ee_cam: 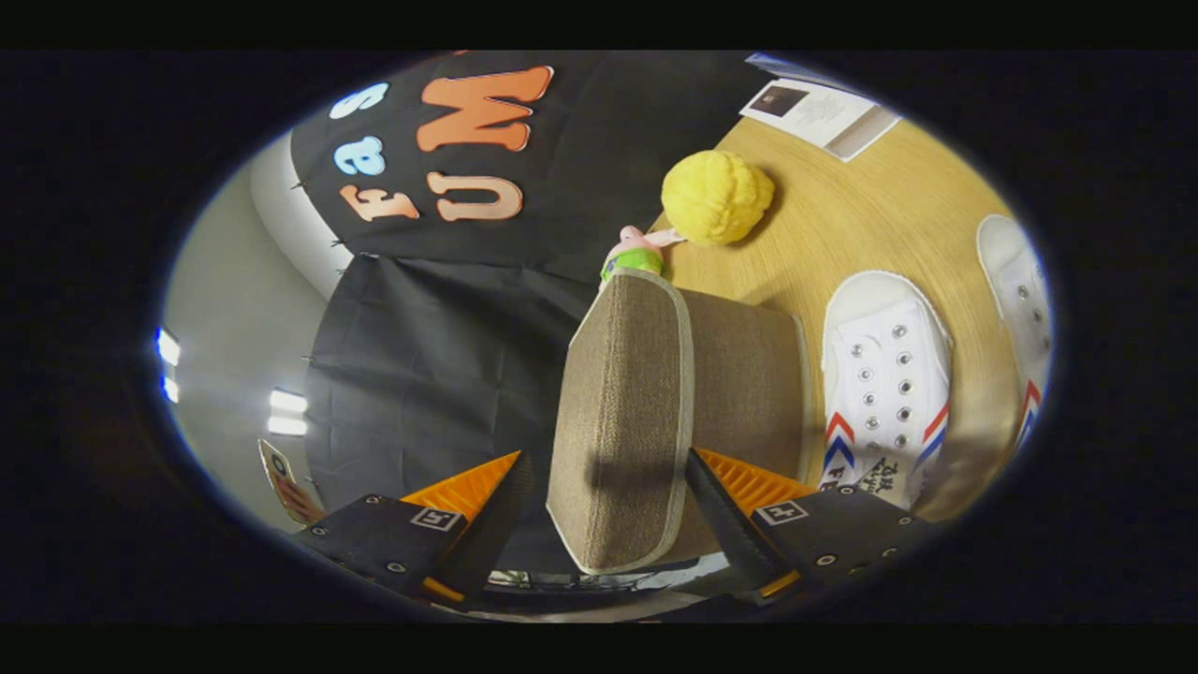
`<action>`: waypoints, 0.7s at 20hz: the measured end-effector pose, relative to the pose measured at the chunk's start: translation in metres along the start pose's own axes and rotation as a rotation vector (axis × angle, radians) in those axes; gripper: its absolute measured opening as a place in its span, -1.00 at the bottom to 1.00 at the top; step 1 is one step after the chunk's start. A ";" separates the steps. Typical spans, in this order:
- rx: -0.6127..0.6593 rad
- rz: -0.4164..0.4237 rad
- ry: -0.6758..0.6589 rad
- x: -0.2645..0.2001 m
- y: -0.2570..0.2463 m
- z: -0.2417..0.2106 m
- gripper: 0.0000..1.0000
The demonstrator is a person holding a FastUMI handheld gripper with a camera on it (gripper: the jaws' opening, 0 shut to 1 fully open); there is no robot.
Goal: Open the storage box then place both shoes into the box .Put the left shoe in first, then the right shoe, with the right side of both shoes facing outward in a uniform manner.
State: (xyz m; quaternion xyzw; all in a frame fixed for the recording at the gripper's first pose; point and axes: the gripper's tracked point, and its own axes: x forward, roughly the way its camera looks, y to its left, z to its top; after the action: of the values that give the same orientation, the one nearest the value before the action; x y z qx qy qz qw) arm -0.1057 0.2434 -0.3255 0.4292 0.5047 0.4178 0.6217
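Lid (pixel 622 412) is seen between the spread fingers (pixel 487 496) of the gripper (pixel 608 505), seemingly unclamped, while both shoes (pixel 884 384) beyond are unpacked.

storage box lid (pixel 625 412) between parted gripper (pixel 608 487) fingers (shoes (pixel 887 374) beside)

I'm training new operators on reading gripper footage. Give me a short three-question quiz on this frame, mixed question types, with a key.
1. True or false: the gripper fingers stand apart, with the lid of the storage box between them.
2. Multiple choice: how many white shoes lie on the wooden table? A) none B) one C) two
3. Fill in: beyond the box lies a fluffy ____ ball.

Key: 1 true, though whether both fingers press on it cannot be told. 2 C: the near shoe beside the box, the far shoe beyond it. 3 yellow.
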 end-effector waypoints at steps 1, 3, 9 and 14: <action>0.012 0.005 0.005 -0.001 -0.001 -0.002 0.96; 0.033 0.006 0.006 0.001 -0.006 -0.003 0.96; 0.102 0.042 -0.011 -0.002 -0.007 -0.006 0.95; 0.135 0.104 -0.067 -0.017 0.005 0.001 0.95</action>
State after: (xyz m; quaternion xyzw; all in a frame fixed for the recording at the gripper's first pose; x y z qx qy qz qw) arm -0.1073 0.2285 -0.3163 0.5093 0.4876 0.4001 0.5855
